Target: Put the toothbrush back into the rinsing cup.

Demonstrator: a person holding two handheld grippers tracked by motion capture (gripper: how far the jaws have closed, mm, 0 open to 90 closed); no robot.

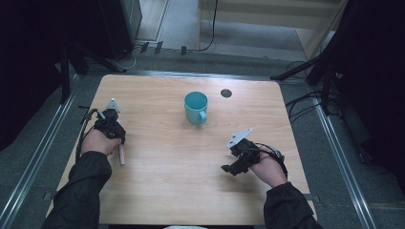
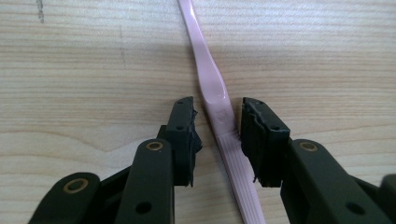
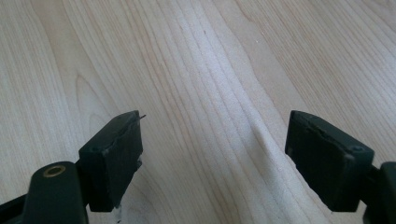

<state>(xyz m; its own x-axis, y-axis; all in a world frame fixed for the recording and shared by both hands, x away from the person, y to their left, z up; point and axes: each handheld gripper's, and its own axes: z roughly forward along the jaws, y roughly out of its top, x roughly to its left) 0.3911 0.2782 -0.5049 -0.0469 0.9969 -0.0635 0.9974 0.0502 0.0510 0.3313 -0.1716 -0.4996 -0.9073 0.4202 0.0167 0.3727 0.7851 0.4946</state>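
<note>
Pink toothbrush (image 2: 219, 105): flat on wooden surface (image 1: 157, 191), left of teal mug (image 1: 196, 108).
Left gripper (image 2: 217, 135): jaws parted, straddling toothbrush.
Right gripper (image 3: 212, 158): jaws released, wide.

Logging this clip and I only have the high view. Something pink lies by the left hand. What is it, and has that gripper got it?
Observer: A pink toothbrush handle, lying flat on the table. The left gripper straddles it, jaws not closed.
Operator: Touching it?
Observer: One pad meets its edge; the other stands apart.
Operator: And the right gripper?
Observer: The right gripper is wide open over bare wood.
</note>
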